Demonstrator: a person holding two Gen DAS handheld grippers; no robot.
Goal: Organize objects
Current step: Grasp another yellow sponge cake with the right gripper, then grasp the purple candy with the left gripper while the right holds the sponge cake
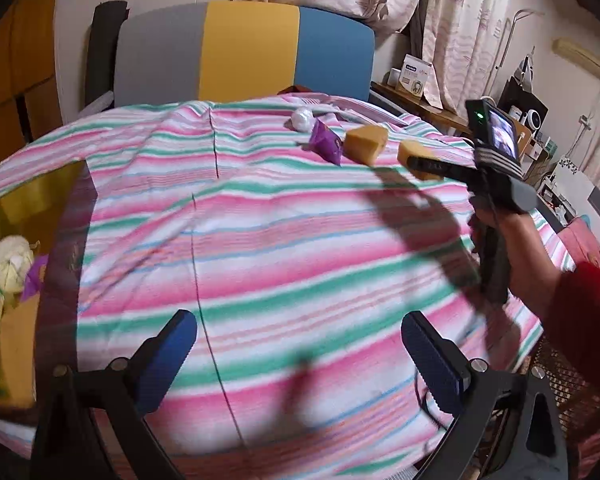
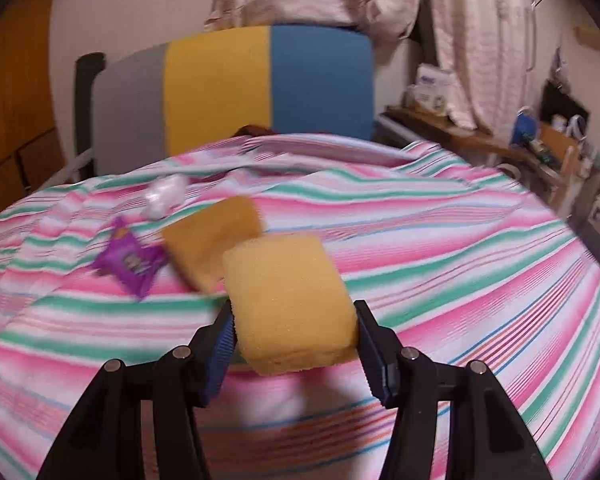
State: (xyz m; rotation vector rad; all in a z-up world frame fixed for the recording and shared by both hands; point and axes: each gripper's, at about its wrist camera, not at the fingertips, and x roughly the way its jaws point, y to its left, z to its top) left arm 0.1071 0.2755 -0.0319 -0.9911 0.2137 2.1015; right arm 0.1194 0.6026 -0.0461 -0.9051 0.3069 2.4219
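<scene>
Right gripper (image 2: 294, 328) pinching the sponge (image 2: 288, 304) just beside the wrapper (image 2: 130, 262); soft foam might squirm loose. Left gripper (image 1: 300, 356) spread, empty.

Both wrist views look obliquely down across the striped cloth (image 1: 300, 240), sharing the tricolour chair (image 2: 228, 84) behind

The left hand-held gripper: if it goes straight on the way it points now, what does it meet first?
Probably only the striped cloth. The left hand-held gripper is open and empty, angled down at bare fabric. The purple packet and the sponges lie farther off and to the right, though depth is unclear.
</scene>
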